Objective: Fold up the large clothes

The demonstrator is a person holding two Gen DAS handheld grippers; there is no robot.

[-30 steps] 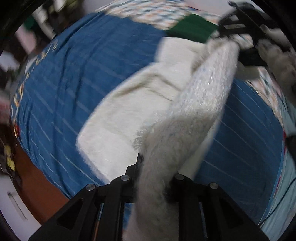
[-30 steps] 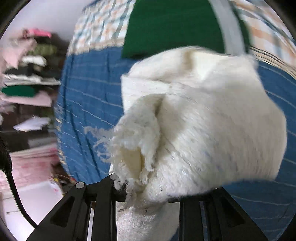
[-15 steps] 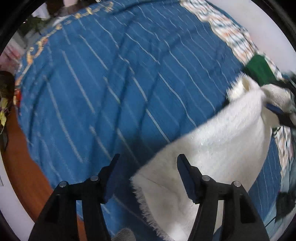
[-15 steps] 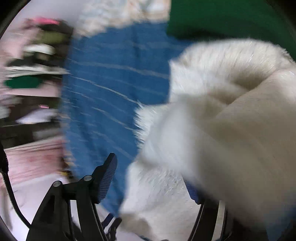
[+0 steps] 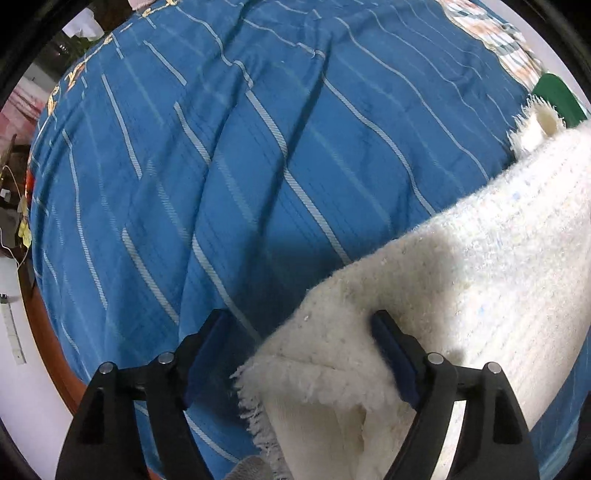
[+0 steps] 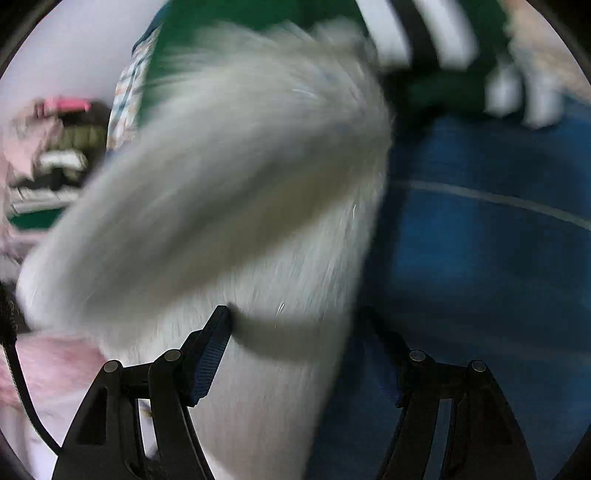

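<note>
A fluffy cream-white garment (image 5: 461,266) with a fringed edge lies folded on a blue striped bedspread (image 5: 221,166), reaching from bottom centre to the right edge of the left wrist view. My left gripper (image 5: 299,350) is open; the garment's near corner lies loose between its fingers. In the right wrist view the same garment (image 6: 229,184) is blurred and fills the left and middle. My right gripper (image 6: 295,343) is open, with the cloth passing between its fingers, not pinched.
A green cloth (image 5: 557,96) lies at the far end of the bed beside a checked fabric (image 5: 495,33). The bed's wooden edge (image 5: 48,332) runs at lower left. Shelves of stacked clothes (image 6: 48,162) stand to the left in the right wrist view.
Both grippers opened and let go of the white garment. It dropped onto the bedspread in a folded heap. The left gripper swung toward the bed's left part; the right view is still moving.
</note>
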